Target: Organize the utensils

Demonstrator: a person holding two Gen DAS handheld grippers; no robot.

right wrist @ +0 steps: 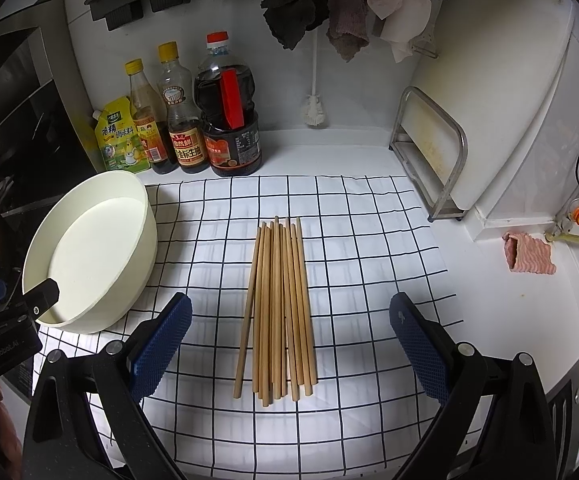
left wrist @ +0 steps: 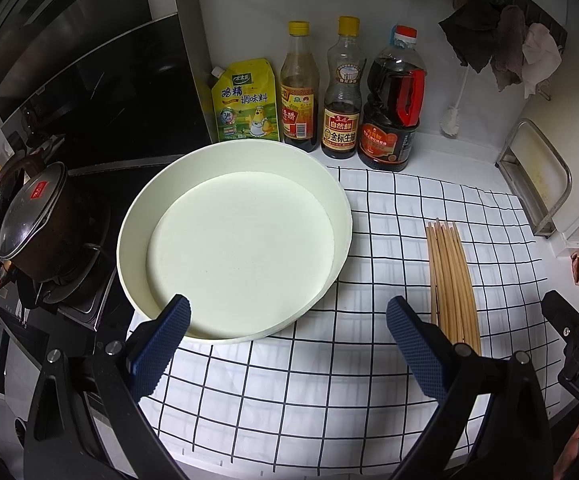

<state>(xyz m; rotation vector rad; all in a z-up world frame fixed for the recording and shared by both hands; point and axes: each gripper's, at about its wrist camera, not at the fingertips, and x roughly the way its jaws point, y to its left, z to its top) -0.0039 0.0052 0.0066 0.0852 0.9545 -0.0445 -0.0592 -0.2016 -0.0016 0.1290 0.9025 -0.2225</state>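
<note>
We work at a white kitchen bench [right wrist: 369, 160] under a black-gridded white cloth [right wrist: 349, 240] — stove and lidded pot [left wrist: 37, 216] at left. Four sauce containers [left wrist: 341, 92] with Chinese labels line the wall. The bundled chopsticks [right wrist: 279, 308] lie mid-cloth beside an empty cream bowl [left wrist: 137, 216]. Both left tongs [left wrist: 287, 320] and right tongs [right wrist: 289, 320] hover apart, holding nothing.

bowl [left wrist: 233, 240] left | chopsticks [right wrist: 279, 304] right (both on cloth [right wrist: 349, 280]) | bottles [right wrist: 193, 120] behind
</note>
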